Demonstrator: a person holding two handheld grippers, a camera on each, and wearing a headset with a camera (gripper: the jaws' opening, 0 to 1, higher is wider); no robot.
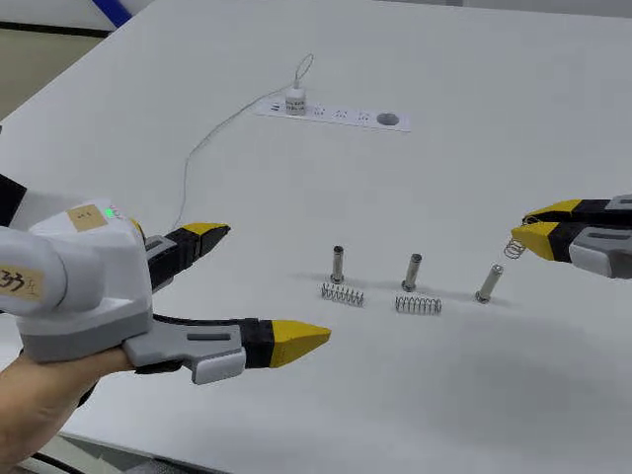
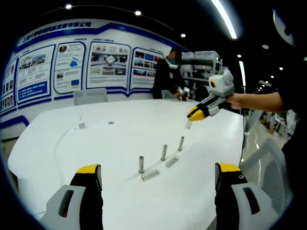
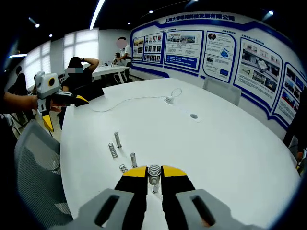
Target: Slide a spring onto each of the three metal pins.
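Observation:
Three metal pins stand upright in a row on the white table: left pin, middle pin, right pin. One loose spring lies in front of the left pin, another spring in front of the middle pin. My right gripper is shut on a third spring, held in the air just above and right of the right pin; the right gripper view has this held spring between the yellow tips. My left gripper is open at the left, apart from the pins.
A white power strip with a plugged charger and its cable lies at the table's far side. The table's near edge runs below my left hand. People and chairs are in the background of the gripper views.

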